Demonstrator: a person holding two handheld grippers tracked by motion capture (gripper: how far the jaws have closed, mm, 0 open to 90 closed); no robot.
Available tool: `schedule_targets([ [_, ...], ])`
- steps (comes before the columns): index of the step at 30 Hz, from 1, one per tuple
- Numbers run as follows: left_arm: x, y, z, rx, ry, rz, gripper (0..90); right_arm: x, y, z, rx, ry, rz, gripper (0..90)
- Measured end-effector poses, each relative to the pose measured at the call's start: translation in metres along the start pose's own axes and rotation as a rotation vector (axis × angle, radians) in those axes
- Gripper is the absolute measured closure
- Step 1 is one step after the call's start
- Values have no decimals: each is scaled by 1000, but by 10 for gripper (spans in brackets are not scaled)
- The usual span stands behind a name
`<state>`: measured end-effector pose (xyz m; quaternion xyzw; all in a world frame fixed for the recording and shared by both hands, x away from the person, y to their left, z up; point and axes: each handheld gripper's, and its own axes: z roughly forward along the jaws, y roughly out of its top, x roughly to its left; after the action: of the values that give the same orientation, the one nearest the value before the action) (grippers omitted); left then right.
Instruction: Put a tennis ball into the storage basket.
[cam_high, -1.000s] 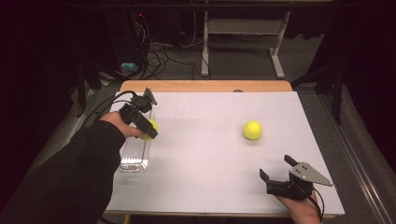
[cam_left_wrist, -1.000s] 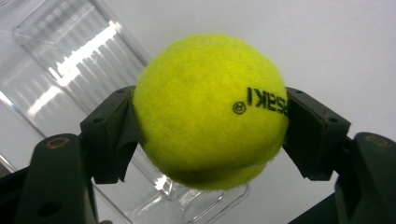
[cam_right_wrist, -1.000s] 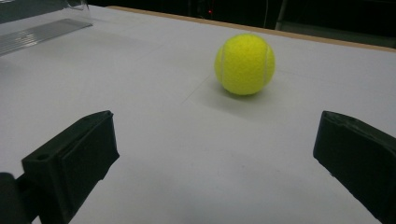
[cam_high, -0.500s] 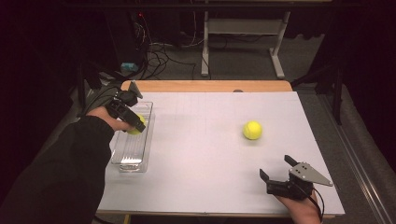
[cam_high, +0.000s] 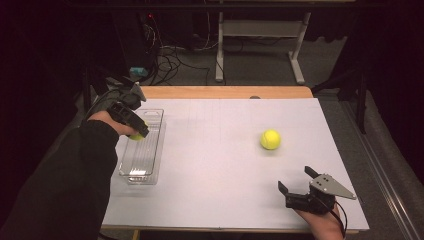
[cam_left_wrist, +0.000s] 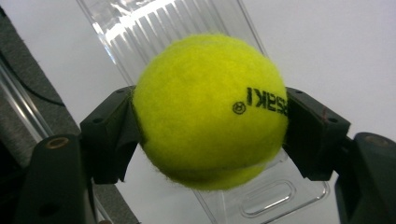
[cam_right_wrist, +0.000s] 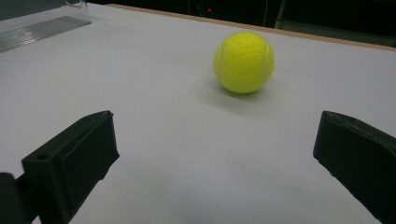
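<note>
Clamping a tennis ball (cam_left_wrist: 210, 109) above the clear tray (cam_high: 142, 150), left tongs (cam_high: 136, 131) — right tongs (cam_high: 295, 181) gape near table edge (cam_high: 235, 228).

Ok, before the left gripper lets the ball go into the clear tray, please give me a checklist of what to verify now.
1. Left gripper holds the ball between both jaws: ok.
2. Ball is over the clear tray, as the left gripper view shows the tray behind it: ok.
3. Ball is low enough to drop without a bounce: cannot tell.
4. Tray has free room inside: ok.
5. Second ball lies still on the table, apart from the tray: ok.
6. Right gripper is open, away from the tray: ok.
</note>
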<state>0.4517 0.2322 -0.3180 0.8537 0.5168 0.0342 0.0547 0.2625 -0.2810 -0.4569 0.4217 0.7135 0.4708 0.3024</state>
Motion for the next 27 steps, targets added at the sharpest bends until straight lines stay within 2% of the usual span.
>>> schedule_targets([
  [7,5,9,12,4,10,-24,266,0,0,0,0,0,1,0],
  [11,6,12,24,19,23,-29,266,-1,-1,1,-1,2,0,0],
  [14,6,15,34,25,16,-36,266,-1,-1,1,1,2,2,0],
  [18,3,17,43,37,12,-26,265,-1,-1,1,1,2,-1,0],
  [27,2,22,52,52,23,-21,264,0,-2,1,7,0,-9,0],
])
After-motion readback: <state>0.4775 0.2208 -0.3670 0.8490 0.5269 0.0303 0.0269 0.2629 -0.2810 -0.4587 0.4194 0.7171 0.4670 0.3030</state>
